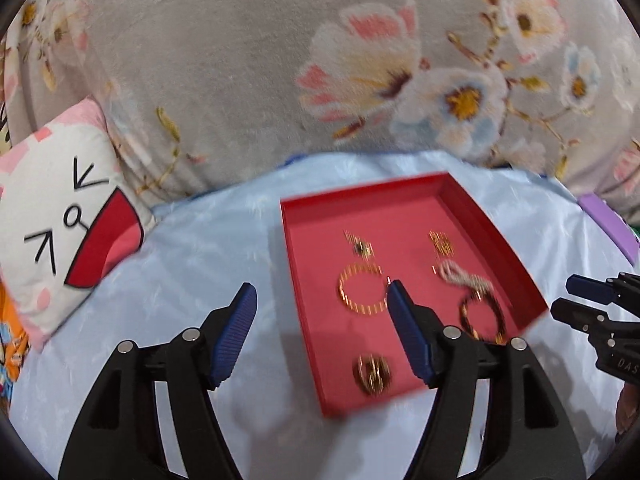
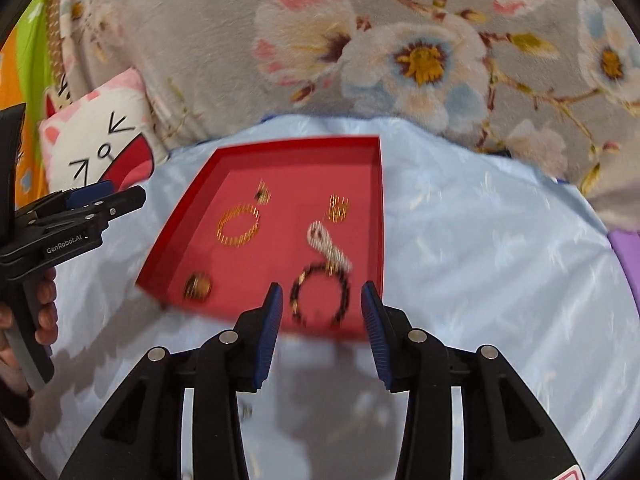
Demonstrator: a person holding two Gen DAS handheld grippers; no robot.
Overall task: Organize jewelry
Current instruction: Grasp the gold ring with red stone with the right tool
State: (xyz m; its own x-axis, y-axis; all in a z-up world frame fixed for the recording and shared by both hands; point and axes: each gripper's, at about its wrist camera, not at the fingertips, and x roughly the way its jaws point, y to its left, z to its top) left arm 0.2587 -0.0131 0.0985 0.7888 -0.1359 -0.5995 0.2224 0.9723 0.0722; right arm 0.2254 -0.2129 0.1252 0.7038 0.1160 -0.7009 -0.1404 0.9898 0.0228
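A: Broadly, we list from the largest down. Item one: grey floral blanket (image 1: 224, 64), filling the background. Item two: pale blue satin cloth (image 2: 480, 248), the working surface. Item three: cat-face cushion (image 1: 60, 216), at the cloth's left edge. Item four: red tray (image 1: 472, 208), open, lying flat on the cloth.

B: We enter the tray's contents next. Gold hoop bangle (image 2: 238, 227), toward the tray's far left. Dark beaded bracelet (image 2: 320, 300), at the near edge, with a white beaded loop (image 2: 326, 246) touching its far side. Three small gold pieces are too blurred to name.

A: Tools. Left gripper (image 1: 320, 336): jaws released, nothing between the pads; it hovers over the tray's left edge. Right gripper (image 2: 320, 328): jaws likewise parted and empty, the dark beaded bracelet framed just beyond its tips.

B: Step, as we judge it: an approach, nothing lifted yet. The next move calls for lowering the right gripper over the bracelet's rim and closing gently, since beads may roll off ribbed pads.

A: Writing. "GenRobot.AI" reads on the left gripper's body in the right wrist view; "DAS" shows on the right gripper's in the left view, the rest cut off.
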